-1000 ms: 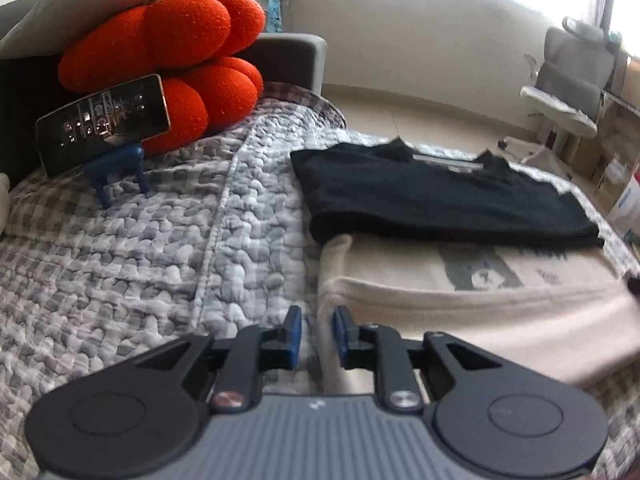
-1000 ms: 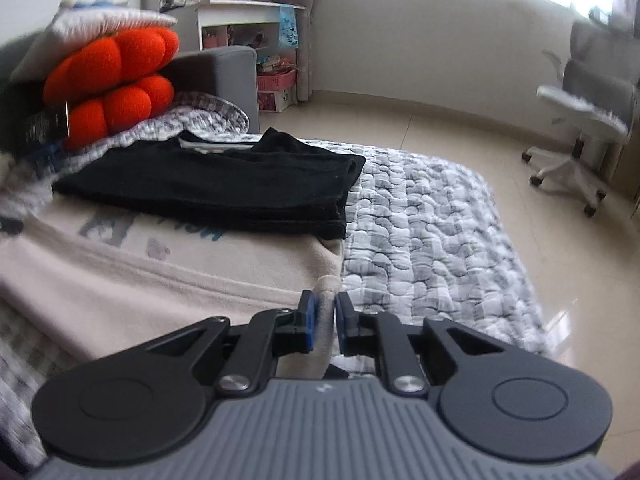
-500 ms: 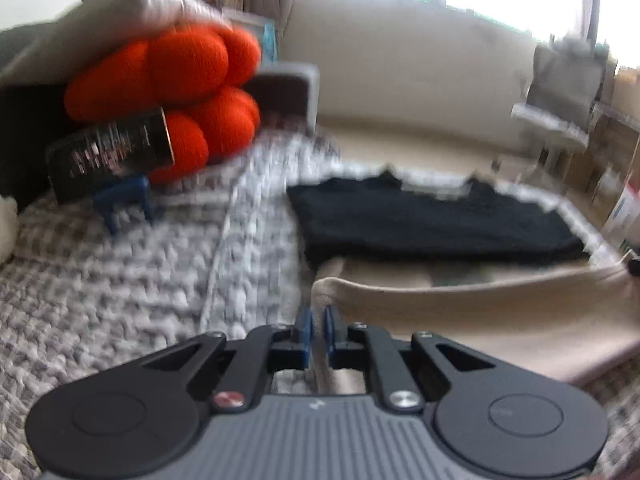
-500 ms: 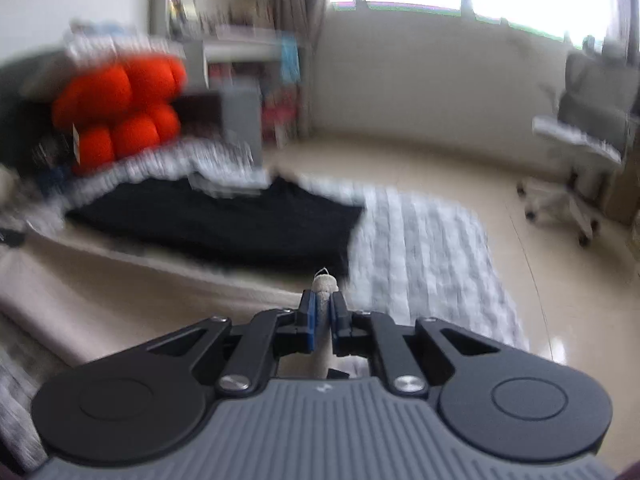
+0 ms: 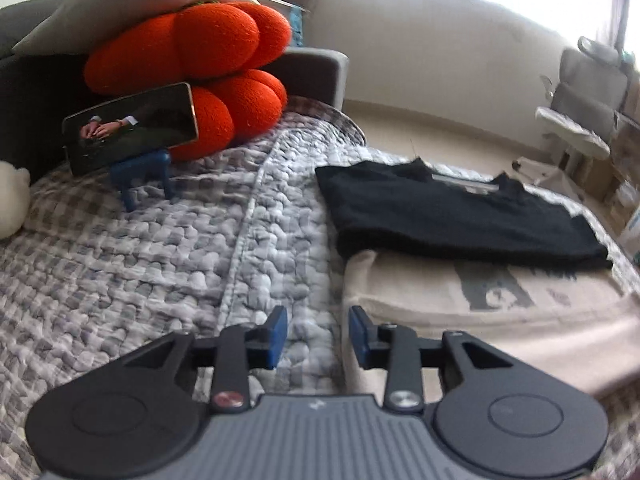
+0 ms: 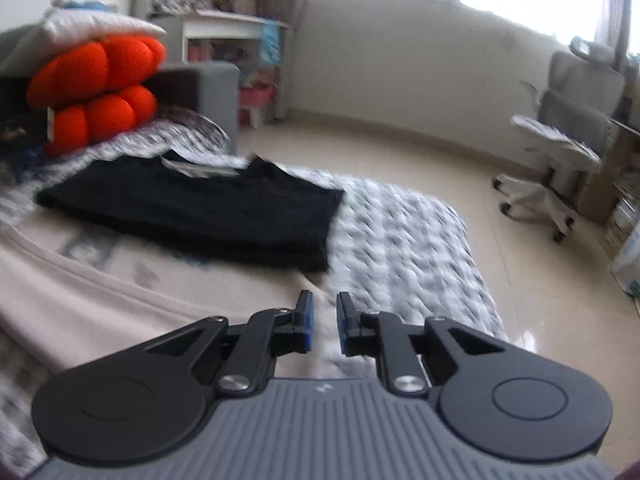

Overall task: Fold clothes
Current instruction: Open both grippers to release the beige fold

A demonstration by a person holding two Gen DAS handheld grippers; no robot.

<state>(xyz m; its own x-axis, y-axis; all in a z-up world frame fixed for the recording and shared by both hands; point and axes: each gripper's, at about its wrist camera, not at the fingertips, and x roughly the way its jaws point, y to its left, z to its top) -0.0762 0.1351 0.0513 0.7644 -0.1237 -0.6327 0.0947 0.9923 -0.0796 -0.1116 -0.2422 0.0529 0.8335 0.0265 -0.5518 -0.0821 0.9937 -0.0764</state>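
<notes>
On the quilt [image 5: 168, 264], two garments: a black shirt [image 5: 448, 212], already folded flat, lying partly over the far edge of a cream shirt [image 5: 500, 312], which is spread beneath and in front of it with a grey print showing. Left gripper [image 5: 318, 334]: jaws opening, nothing between them but quilt; its right pad stands at the cream shirt's near left corner, touching or just beside it, I cannot tell which. Right gripper [image 6: 323, 322]: jaws opening too, apart with a narrow gap; only pale blurred cloth shows behind that gap and no fabric appears pinched, so I read it as released over the cream shirt's [image 6: 100, 300] near right edge. Also present: orange cushion [image 5: 192, 60], phone [image 5: 132, 124] on a blue stand [image 5: 142, 178], office chair [image 6: 568, 136]. Step in hand, by my judgement: letting go of the cream shirt after a fold or a laying-out. Next move, as I see it: I need to re-grip both near corners and carry that edge toward the black shirt evenly, keeping the black shirt undisturbed.
</notes>
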